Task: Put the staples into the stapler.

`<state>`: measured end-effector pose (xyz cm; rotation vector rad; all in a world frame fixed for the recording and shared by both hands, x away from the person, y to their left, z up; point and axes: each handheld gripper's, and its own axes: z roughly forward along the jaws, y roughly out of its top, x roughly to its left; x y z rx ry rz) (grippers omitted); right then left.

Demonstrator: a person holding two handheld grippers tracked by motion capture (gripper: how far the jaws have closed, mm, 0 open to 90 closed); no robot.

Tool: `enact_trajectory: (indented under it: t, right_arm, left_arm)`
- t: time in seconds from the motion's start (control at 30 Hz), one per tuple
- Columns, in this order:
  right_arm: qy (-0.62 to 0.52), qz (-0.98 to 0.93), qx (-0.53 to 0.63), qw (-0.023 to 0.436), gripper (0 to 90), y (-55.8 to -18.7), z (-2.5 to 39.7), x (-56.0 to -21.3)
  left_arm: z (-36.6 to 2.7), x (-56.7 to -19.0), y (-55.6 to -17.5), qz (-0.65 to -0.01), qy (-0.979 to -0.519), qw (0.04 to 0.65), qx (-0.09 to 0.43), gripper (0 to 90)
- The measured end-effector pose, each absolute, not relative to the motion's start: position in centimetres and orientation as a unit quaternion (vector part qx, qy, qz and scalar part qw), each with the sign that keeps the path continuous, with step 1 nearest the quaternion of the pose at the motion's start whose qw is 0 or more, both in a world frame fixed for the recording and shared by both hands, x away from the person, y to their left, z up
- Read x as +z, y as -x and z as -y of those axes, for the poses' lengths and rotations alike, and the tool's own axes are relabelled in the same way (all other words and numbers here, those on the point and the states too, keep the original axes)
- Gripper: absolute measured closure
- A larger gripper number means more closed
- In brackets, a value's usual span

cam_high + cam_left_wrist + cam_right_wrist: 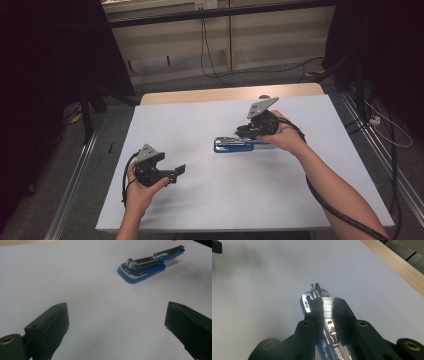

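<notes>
The blue stapler [235, 145] lies flat on the white table [200, 210], right of centre. The right gripper [250, 131] is pressed against its metal top arm, jaws pinching it from both sides, so the grasp looks made; lifting or moving is left. The left gripper [177, 172] waits near and to the left, jaws spread wide, holding nothing, well apart from the stapler.

black hand-held gripper [178, 171] | grey three-cornered plate [147, 152] | black cable [340, 212]
</notes>
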<state>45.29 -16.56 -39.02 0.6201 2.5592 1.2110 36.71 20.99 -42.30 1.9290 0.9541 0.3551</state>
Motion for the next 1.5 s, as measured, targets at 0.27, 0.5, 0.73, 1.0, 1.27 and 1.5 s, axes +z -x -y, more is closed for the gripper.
enact_trajectory:
  t: [0.27, 0.5, 0.73, 1.0, 1.27, 1.5]
  right_arm:
    - [-0.212, -0.876, 0.418, 0.116, 79.7, -45.6, 16.4, -39.3]
    - [-0.205, -0.878, 0.417, 0.113, 79.7, -45.8, 16.2, -39.5]
    - [-0.200, -0.880, 0.416, 0.110, 79.7, -46.1, 15.8, -39.6]
    - [-0.193, -0.884, 0.412, 0.108, 79.7, -46.5, 15.6, -39.8]
    - [-0.190, -0.885, 0.412, 0.104, 79.7, -46.9, 15.4, -40.1]
    - [-0.186, -0.886, 0.412, 0.102, 79.7, -47.2, 15.3, -40.1]
  left_arm:
    - [-21.0, -42.3, -36.7, -0.390, -0.784, 0.461, 0.144, 5.6]
    - [-21.1, -42.3, -36.7, -0.390, -0.784, 0.459, 0.147, 5.6]
    - [-21.1, -42.3, -36.6, -0.392, -0.784, 0.459, 0.146, 5.6]
    - [-21.2, -42.4, -36.6, -0.395, -0.782, 0.459, 0.146, 5.6]
    - [-21.2, -42.5, -36.6, -0.397, -0.783, 0.457, 0.145, 5.6]
    - [-21.3, -42.6, -36.7, -0.397, -0.783, 0.456, 0.147, 5.6]
